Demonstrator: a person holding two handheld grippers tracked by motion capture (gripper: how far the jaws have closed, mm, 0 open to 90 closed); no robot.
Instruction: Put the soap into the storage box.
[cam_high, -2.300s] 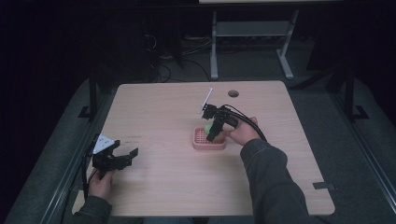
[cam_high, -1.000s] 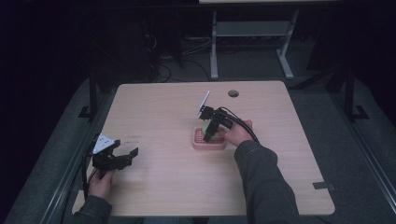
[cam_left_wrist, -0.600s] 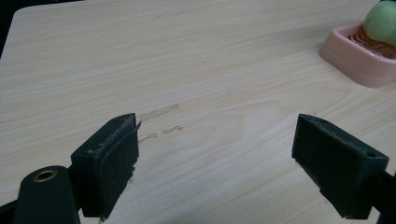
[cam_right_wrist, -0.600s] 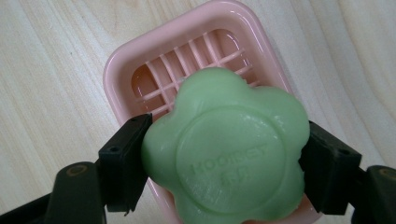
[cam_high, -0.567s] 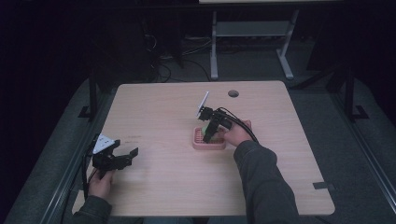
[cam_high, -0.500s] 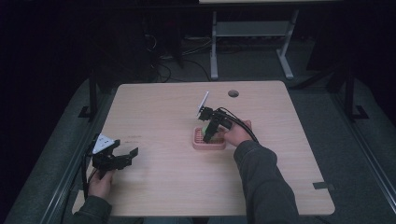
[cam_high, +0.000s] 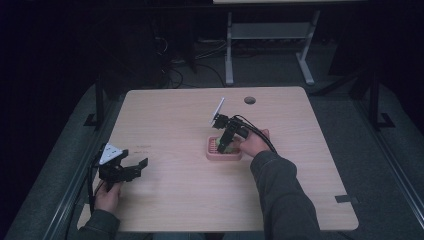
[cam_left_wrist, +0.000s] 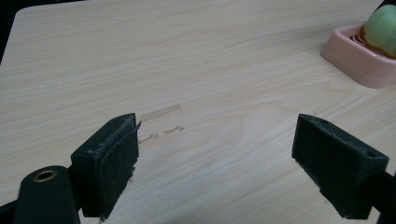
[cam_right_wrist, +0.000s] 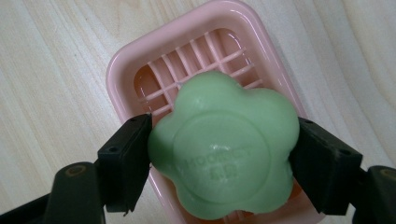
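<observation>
A green flower-shaped soap (cam_right_wrist: 224, 151) sits between the two jaws of my right gripper (cam_right_wrist: 223, 161), which is shut on it just above a pink slatted soap dish (cam_right_wrist: 126, 70). From the high view the right gripper (cam_high: 223, 145) points down into the pink dish (cam_high: 215, 155) near the table's middle. My left gripper (cam_high: 131, 170) rests near the table's front left corner, open, with bare wood between its jaws. Its own view has the left gripper (cam_left_wrist: 224, 163) wide open, and the dish (cam_left_wrist: 355, 65) with the soap (cam_left_wrist: 380, 28) lies far off at the upper right.
The light wooden table (cam_high: 165, 115) has a round cable hole (cam_high: 249, 100) near its back edge. A faint smear (cam_left_wrist: 161, 112) marks the wood ahead of the left gripper. Desk legs and cables stand on the dark floor behind the table.
The right gripper with the soap has shifted slightly left and lower over the pink dish. The left gripper has not moved.
</observation>
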